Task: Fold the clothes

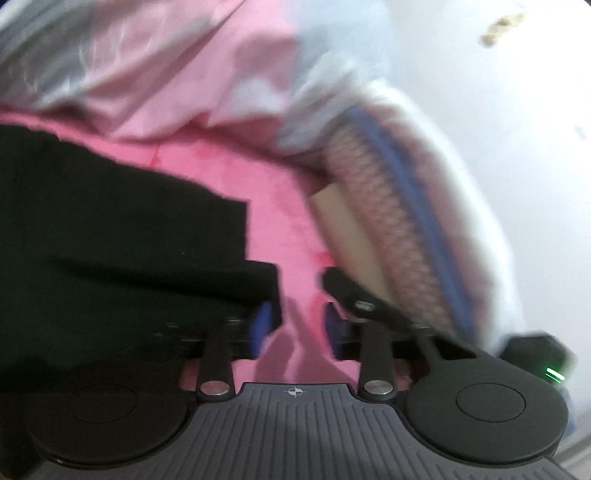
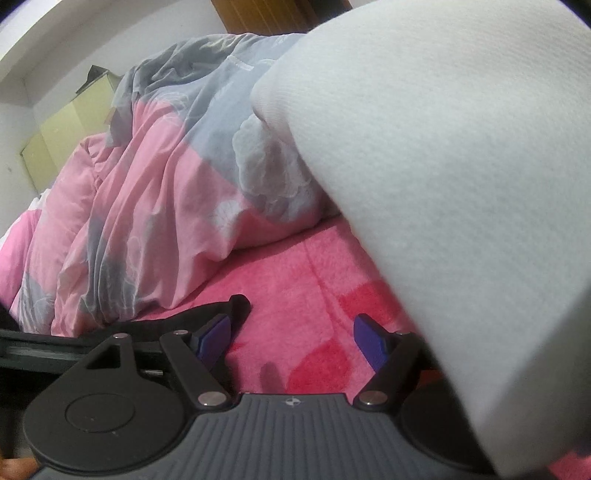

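Note:
In the left wrist view a black garment [image 1: 110, 229] lies on the pink fleece blanket [image 1: 221, 173] and fills the left half of the blurred picture. Its edge covers the left finger of my left gripper [image 1: 301, 295]. That gripper is open, and only pink blanket shows in the gap between its blue pads [image 1: 334, 326]. In the right wrist view my right gripper [image 2: 301, 314] stands wide open just above the same pink blanket [image 2: 295, 280], holding nothing. A thick white textured cloth [image 2: 461, 184] hangs close on the right and hides part of the right finger.
A crumpled pink and grey quilt [image 2: 155, 192] is heaped behind the blanket. A pale green cabinet [image 2: 62, 129] and a wooden door [image 2: 273, 14] stand beyond it. In the left wrist view a blue-piped mattress edge [image 1: 399, 229], a cardboard strip [image 1: 343, 229] and a white wall [image 1: 498, 129] are to the right.

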{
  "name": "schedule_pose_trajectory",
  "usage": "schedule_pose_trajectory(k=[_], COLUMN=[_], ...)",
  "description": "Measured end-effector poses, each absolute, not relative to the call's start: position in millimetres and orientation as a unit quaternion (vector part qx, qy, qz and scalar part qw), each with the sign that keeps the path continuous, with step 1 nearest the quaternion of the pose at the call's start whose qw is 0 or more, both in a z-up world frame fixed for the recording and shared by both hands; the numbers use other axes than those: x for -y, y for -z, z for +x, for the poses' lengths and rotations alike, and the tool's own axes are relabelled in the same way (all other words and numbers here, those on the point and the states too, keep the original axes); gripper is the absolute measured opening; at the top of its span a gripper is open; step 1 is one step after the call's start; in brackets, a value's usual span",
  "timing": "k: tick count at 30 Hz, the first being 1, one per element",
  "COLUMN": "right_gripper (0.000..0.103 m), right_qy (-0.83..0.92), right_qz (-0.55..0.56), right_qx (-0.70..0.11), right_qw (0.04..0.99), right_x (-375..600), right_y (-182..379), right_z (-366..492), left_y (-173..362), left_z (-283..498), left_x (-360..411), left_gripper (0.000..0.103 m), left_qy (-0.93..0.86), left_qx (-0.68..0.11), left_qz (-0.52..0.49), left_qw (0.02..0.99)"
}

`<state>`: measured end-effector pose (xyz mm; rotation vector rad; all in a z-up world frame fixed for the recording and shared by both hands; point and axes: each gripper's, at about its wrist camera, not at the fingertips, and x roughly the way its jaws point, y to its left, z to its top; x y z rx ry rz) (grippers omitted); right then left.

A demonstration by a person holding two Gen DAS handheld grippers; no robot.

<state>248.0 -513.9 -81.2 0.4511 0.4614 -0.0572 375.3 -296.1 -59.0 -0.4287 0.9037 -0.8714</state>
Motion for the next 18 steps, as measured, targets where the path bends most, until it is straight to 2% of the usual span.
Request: schedule_pose_trajectory(k=[4,8,11,12,18], right_gripper=[0.078,0.076,0.065,0.062,0.057], right_qy=[0.015,-0.003,-0.018,-0.023,-0.024], right_qz=[0.208,0.177,0.153,0.153,0.167], right_qx=[-0.225,-0.225,-0.221,-0.221,-0.236], right_qw=[0.952,0.958,0.963,0.963,0.957], right_x=[508.2,496.2,486.7,485.1,479.8], right_y=[79.5,76.8,75.1,74.8,65.2], right_z=[247.3,246.5,246.4,247.7,285.4], left_y=[41.2,63.5,92.0,95.5,104.1], left_z=[355.3,362.5,371.0,370.7,367.5], left_x=[251.5,214.0,205.0,204.4,208.4], left_gripper=[0.044,0.043,0.042,0.036,0.035], left_qy=[0.402,0.347,0.32,0.319,0.318], left_qx=[-0.385,-0.373,-0.383,-0.381,-0.36], left_qz=[-0.215,-0.292,-0.332,-0.328,-0.29], left_qw=[0.803,0.809,0.8,0.804,0.828])
